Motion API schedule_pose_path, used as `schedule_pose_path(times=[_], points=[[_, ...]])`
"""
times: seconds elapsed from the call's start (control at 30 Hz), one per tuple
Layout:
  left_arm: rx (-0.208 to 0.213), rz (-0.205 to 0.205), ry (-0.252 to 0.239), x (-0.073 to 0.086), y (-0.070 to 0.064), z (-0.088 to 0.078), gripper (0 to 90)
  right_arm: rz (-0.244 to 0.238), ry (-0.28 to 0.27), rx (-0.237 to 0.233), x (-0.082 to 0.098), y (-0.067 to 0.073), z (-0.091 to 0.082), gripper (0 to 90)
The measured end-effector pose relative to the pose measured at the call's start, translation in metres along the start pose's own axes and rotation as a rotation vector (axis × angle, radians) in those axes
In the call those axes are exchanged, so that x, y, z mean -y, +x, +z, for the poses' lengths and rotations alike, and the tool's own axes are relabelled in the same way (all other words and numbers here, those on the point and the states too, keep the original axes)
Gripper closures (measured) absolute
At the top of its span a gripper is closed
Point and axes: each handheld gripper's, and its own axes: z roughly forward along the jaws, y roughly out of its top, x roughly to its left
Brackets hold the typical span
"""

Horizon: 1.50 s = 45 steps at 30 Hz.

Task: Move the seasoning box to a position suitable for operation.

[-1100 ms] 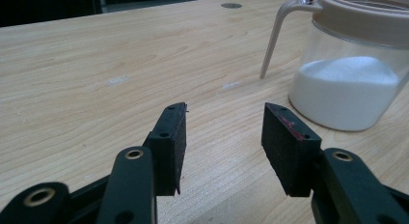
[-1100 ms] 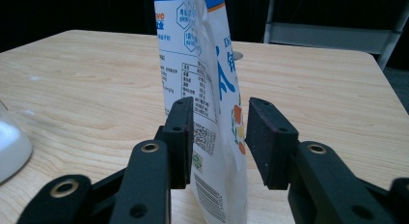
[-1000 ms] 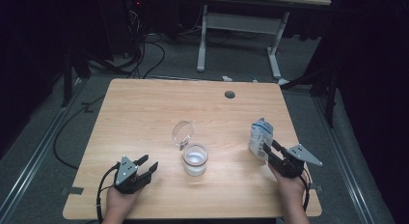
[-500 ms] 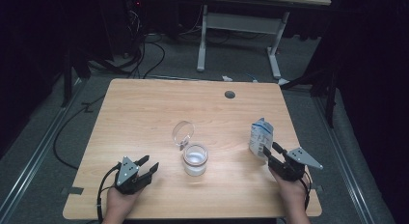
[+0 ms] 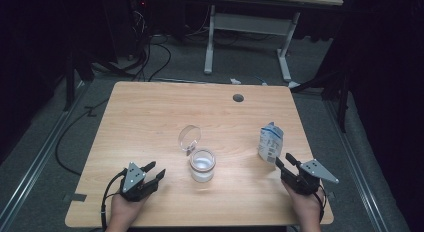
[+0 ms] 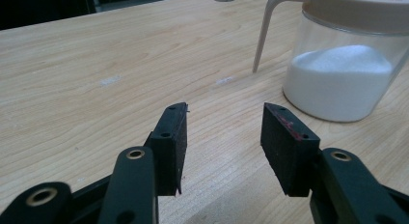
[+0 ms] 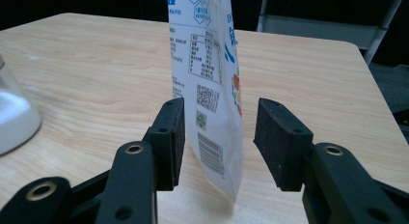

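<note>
- R gripper (image 5: 281, 162) jaws stand wide, have just been opening. Pouch (image 7: 208, 74) edge sits between the pads in the right gripper view, but w/ gaps both sides: not pinched.
- R fingers (image 7: 166, 142) flank the pouch's lower part; pouch stands upright on its own on the table (image 5: 150, 117), just ahead of the gripper, near the right edge in the high view.
- L gripper (image 5: 154, 171) jaws wide too, nothing between them, just bare wood past the pads (image 6: 172, 147).
- L gripper rests low near the front-left of the table, aimed toward the jar (image 5: 202, 164), which is near but apart.
- Jar: clear, holds white granules (sugar or salt, can't tell), flip lid (image 5: 190, 137) hinged open and tilted back. Sits mid-table, between the two grippers, well apart from the pouch.
- Step in hand, my read: R gripper has let go of the pouch or is lined up to take it; can't tell which from this alone. White fill already in jar suggests pouring may be done.
- Next move if grabbing: close R pads squarely on the pouch's flat faces, above the base seam, firm enough that the soft film doesn't slip.
- If finished: back R gripper straight off w/o tipping the pouch; L gripper then reaches the lid to shut it.
- Risk: pouch is light and thin, a nudge from either pad could topple it.
</note>
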Motion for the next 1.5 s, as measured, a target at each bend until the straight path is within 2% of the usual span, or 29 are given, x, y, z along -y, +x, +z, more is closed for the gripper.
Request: schedule_pose_path(times=[0.17,0.37,0.57,0.9,0.97,1.0,1.1,1.13,1.2,1.33,1.5], points=[[0.002,0.002,0.002,0.0,0.0,0.0,52.8,-0.004,0.003,0.006,0.003,0.003,-0.007,54.5],[0.005,0.0,0.004,0.0,0.0,0.001,53.4,-0.016,0.0,-0.009,0.004,0.009,-0.016,55.7],[0.003,-0.008,0.012,-0.001,0.001,0.001,53.7,-0.033,0.011,-0.026,0.005,0.019,-0.015,56.6],[0.003,-0.021,0.008,-0.001,0.003,0.0,54.0,-0.063,0.052,-0.066,0.004,0.042,0.001,60.3],[0.002,-0.031,0.006,-0.002,0.003,-0.001,54.1,-0.067,0.055,-0.069,0.004,0.044,0.004,60.5],[0.003,-0.044,0.007,-0.003,0.003,-0.002,54.1,-0.068,0.065,-0.075,0.005,0.05,0.009,60.4],[-0.001,-0.039,0.014,-0.003,0.001,-0.004,54.1,-0.079,0.071,-0.083,0.005,0.054,0.014,59.9],[0.002,-0.054,0.02,-0.004,0.001,-0.006,54.2,-0.091,0.079,-0.099,0.005,0.06,0.019,59.4],[0.005,-0.061,0.018,-0.004,0.001,-0.007,54.3,-0.095,0.081,-0.099,0.005,0.062,0.021,59.2],[0.008,-0.085,0.022,-0.005,-0.001,-0.008,55.7,-0.129,0.092,-0.126,0.003,0.076,0.03,58.9],[0.019,-0.097,0.019,-0.008,-0.003,-0.008,56.9,-0.142,0.106,-0.158,0.004,0.087,0.035,60.8]])
